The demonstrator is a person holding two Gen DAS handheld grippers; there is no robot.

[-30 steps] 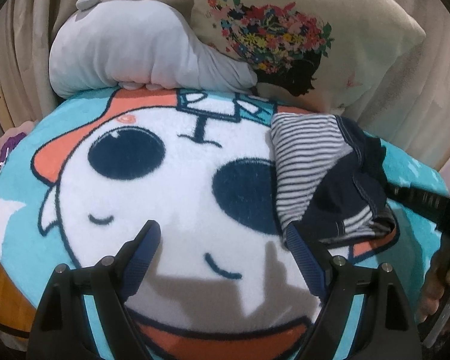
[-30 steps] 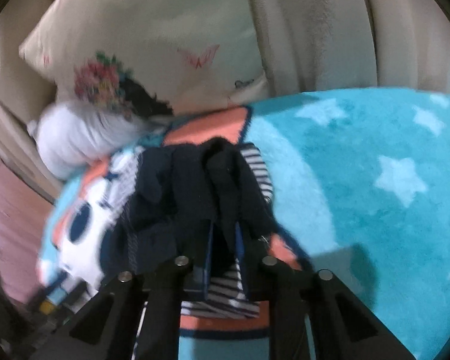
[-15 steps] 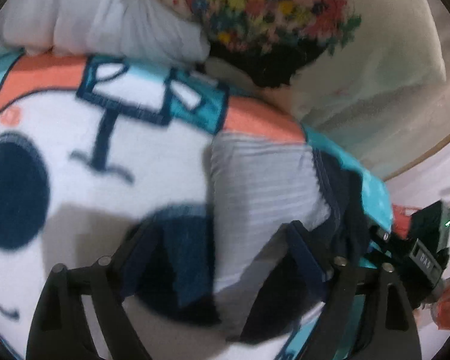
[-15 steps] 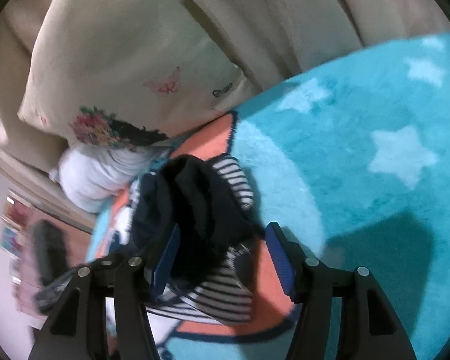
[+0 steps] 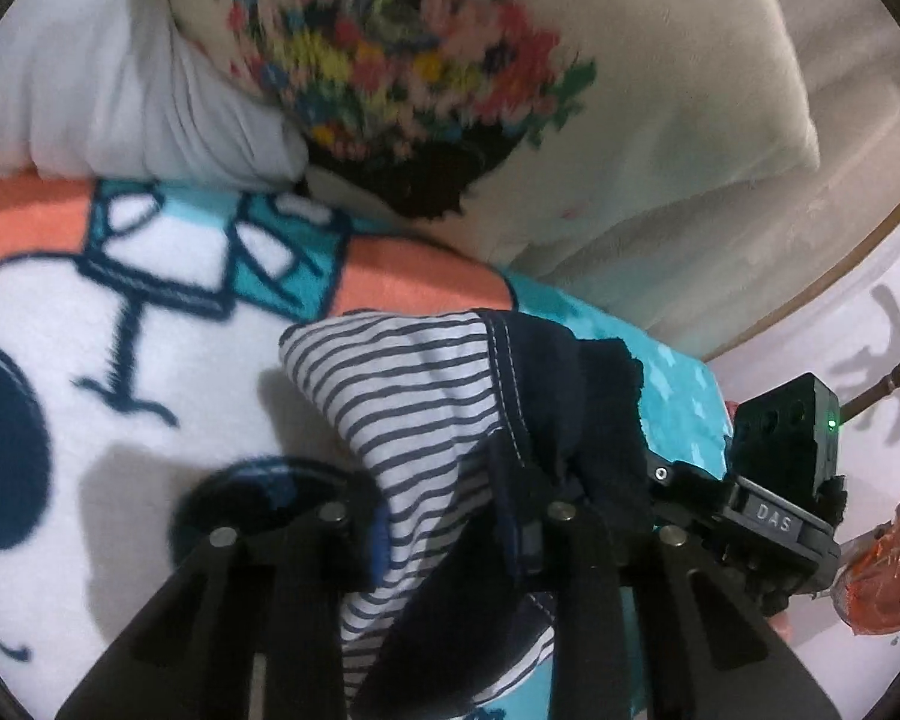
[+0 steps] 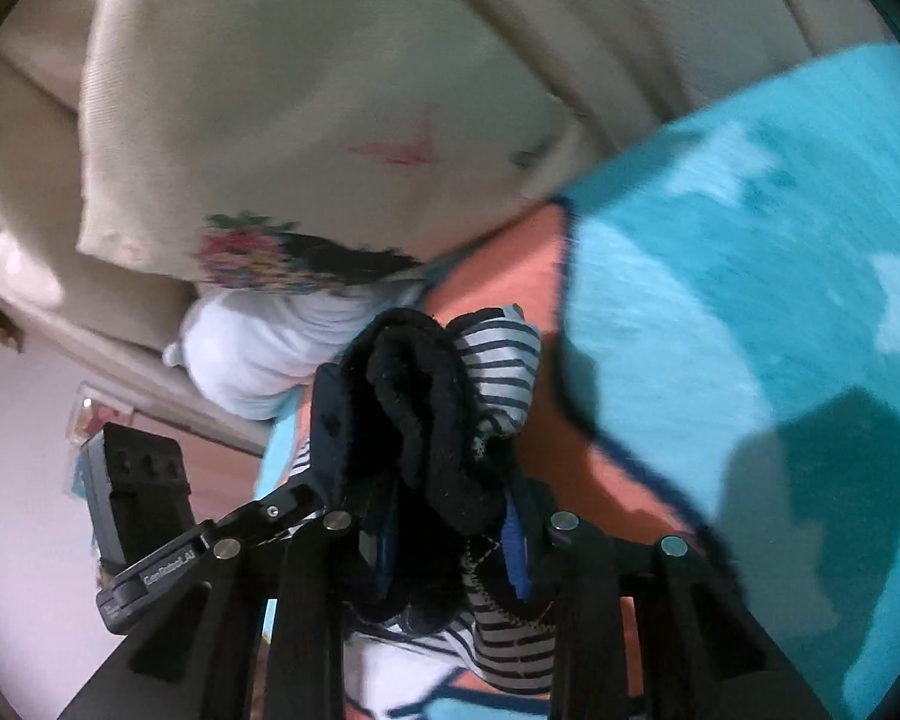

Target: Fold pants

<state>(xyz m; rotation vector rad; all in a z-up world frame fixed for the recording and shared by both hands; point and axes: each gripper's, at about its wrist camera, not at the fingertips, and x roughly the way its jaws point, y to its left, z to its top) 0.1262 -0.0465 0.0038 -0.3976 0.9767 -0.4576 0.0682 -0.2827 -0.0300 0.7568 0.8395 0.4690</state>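
The pants (image 5: pixel 414 396) are small, striped white and navy with a dark navy outer layer, folded into a bundle on the cartoon blanket (image 5: pixel 150 360). My left gripper (image 5: pixel 450 516) is shut on the bundle's near edge, striped cloth between its fingers. My right gripper (image 6: pixel 450 540) is shut on the dark navy part of the pants (image 6: pixel 426 408) from the other side. The right gripper's body (image 5: pixel 768 498) shows in the left wrist view, the left gripper's body (image 6: pixel 144 516) in the right wrist view. Both hold the bundle slightly raised off the blanket.
A cream pillow with a flower print (image 5: pixel 426 60) and a grey plush toy (image 5: pixel 120 96) lie at the back of the blanket. The turquoise star-patterned part of the blanket (image 6: pixel 750 300) stretches to the right. An orange object (image 5: pixel 888 570) sits past the blanket's right edge.
The left gripper moved in to the pants and closed on the striped edge. The right gripper opened half a second ago, then closed again on the dark part. Both views tilted.
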